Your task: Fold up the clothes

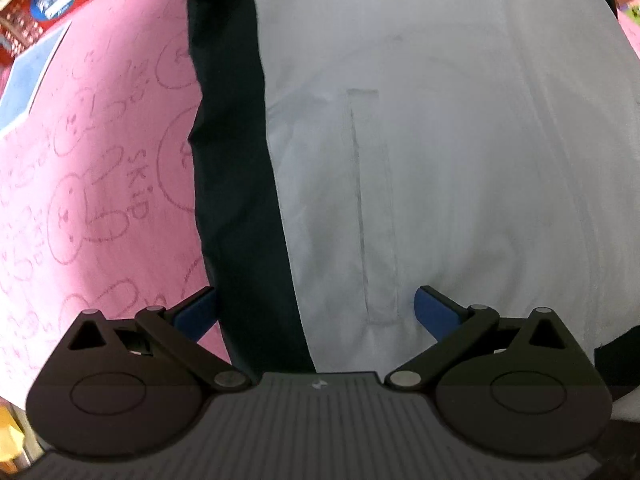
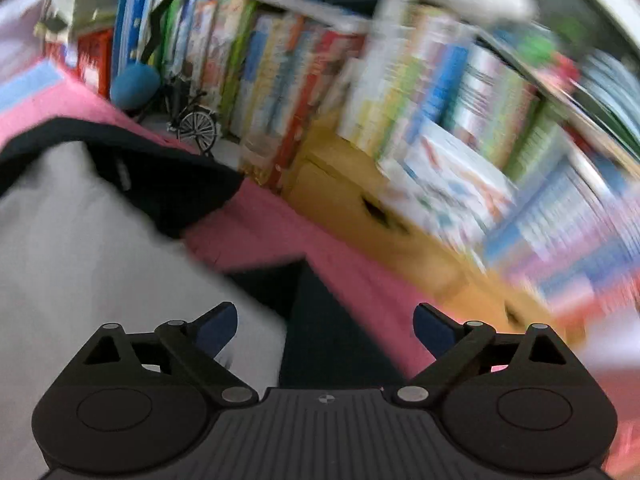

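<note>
Counting the visible stock, we list one garment, two grippers and the surroundings.

Garment, one: a pale grey jacket (image 1: 460,152) with black trim, lying flat on one pink bedsheet (image 1: 100,168) printed with rabbit outlines and the word "skip". In the left wrist view it fills the centre and right of the frame. We count one black band (image 1: 236,184) running top to bottom left of centre, and one vertical welt pocket (image 1: 374,208) at centre. In the right wrist view the same jacket occupies the left half, its black collar area (image 2: 160,176) at middle left.

Grippers, two. Left gripper (image 1: 316,312): fingers spread wide, blue pads on either side of the band and the pocket's lower end; we see nothing pinched between them. Right gripper (image 2: 326,330): fingers likewise spread wide, empty, over the jacket's black edge and the pink sheet at lower centre.

Surroundings, left wrist view: one red lattice crate (image 1: 48,4) at upper left, and one blue patch (image 1: 30,80) on the sheet just below it.

Surroundings, right wrist view, heavily blurred: one miniature bicycle (image 2: 196,124) at upper left of centre, one blue rounded object (image 2: 134,84) beside it, one yellow cardboard box (image 2: 352,200) at centre, and rows of books (image 2: 420,100) across the top and right, too smeared for us to count.
</note>
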